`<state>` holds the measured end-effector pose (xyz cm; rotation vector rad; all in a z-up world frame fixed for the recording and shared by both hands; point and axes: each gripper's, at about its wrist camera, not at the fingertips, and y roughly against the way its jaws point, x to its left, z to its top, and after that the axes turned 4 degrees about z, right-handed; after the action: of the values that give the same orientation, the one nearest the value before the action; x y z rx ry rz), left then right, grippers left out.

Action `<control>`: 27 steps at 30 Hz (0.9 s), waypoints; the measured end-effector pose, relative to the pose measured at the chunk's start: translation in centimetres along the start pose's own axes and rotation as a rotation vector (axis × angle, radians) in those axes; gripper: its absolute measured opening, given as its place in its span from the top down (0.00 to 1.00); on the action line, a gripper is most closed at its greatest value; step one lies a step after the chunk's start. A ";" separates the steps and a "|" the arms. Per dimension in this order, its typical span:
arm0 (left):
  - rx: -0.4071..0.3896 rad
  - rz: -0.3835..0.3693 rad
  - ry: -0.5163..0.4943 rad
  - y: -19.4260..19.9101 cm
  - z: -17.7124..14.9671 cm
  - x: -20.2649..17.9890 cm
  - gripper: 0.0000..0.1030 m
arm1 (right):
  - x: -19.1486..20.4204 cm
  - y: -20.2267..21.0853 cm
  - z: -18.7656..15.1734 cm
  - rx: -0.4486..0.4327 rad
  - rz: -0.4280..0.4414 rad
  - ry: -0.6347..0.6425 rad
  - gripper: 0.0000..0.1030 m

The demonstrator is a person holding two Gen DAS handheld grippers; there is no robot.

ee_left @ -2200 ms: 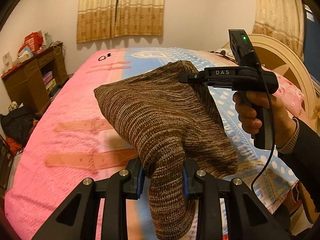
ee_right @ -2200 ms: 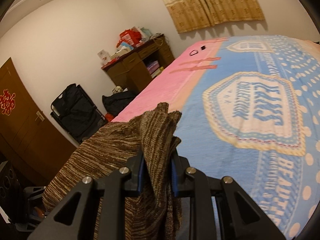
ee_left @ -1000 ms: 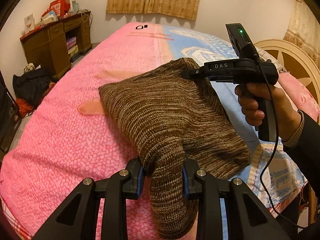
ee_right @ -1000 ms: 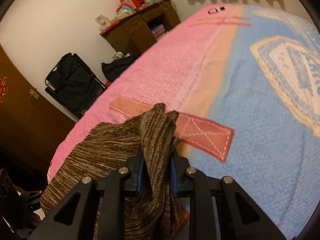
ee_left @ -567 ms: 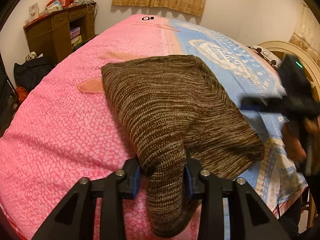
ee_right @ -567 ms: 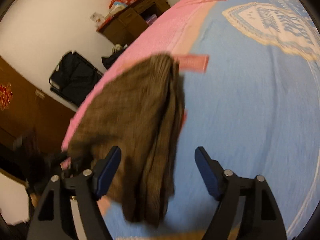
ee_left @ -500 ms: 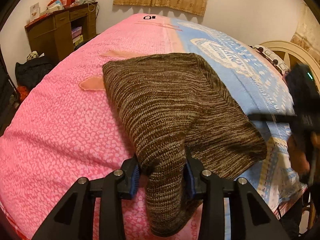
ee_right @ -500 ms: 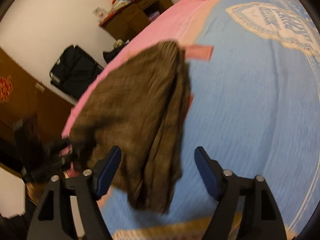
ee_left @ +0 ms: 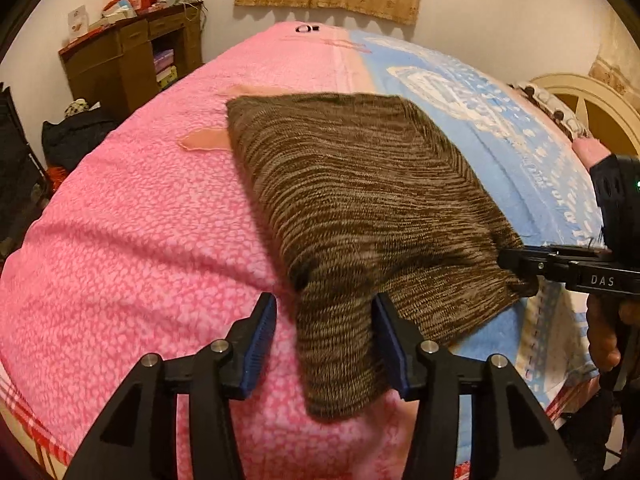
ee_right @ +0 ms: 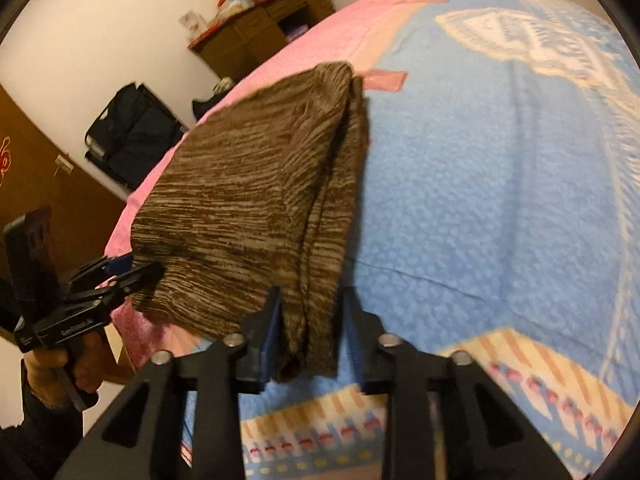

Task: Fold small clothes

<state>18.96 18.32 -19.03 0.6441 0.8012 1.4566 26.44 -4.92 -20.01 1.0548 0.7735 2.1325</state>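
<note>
A brown knit garment [ee_left: 360, 184] lies folded flat on the bed, across the seam between the pink and blue parts of the blanket. My left gripper [ee_left: 324, 340] stands open around its near left corner; the right pad touches the knit and pink blanket shows beside the left pad. In the right wrist view my right gripper [ee_right: 310, 332] is shut on the thick folded edge of the garment [ee_right: 248, 184] at its near right corner. The left gripper [ee_right: 132, 270] shows there at the other near corner, and the right gripper [ee_left: 516, 264] shows side-on in the left wrist view.
The bed's pink blanket [ee_left: 140, 240] and blue blanket [ee_right: 500, 200] stretch far beyond the garment. A wooden desk [ee_left: 128, 60] and a black bag [ee_right: 132, 136] stand left of the bed. A cream headboard [ee_left: 592, 108] is at the right. Small black items [ee_left: 306, 29] lie at the bed's far end.
The garment came down from the air onto the bed. My right gripper let go of the far corner, swung back and shut on the near right edge. My left gripper's fingers have spread apart.
</note>
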 end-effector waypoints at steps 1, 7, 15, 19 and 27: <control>-0.012 0.009 -0.001 0.5 0.0 -0.1 0.50 | 0.0 0.7 -0.3 -0.021 -0.034 0.001 0.47; -0.157 0.144 -0.066 4.8 -0.5 -1.2 0.43 | 1.3 5.9 -2.2 -0.184 -0.153 -0.018 0.27; -0.371 0.126 -0.056 11.8 -0.7 -2.8 0.31 | 8.6 12.6 -4.2 -0.444 -0.299 0.141 0.05; -0.430 0.094 -0.045 14.4 -1.2 -3.4 0.23 | 12.2 14.9 -5.2 -0.540 -0.347 0.250 0.02; -0.516 0.064 -0.048 17.8 -1.3 -4.5 0.22 | 14.2 17.8 -7.4 -0.627 -0.369 0.287 0.00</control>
<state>7.42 14.33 -5.21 0.3103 0.3429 1.6165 8.61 -7.19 -4.27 0.2593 0.3362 2.0092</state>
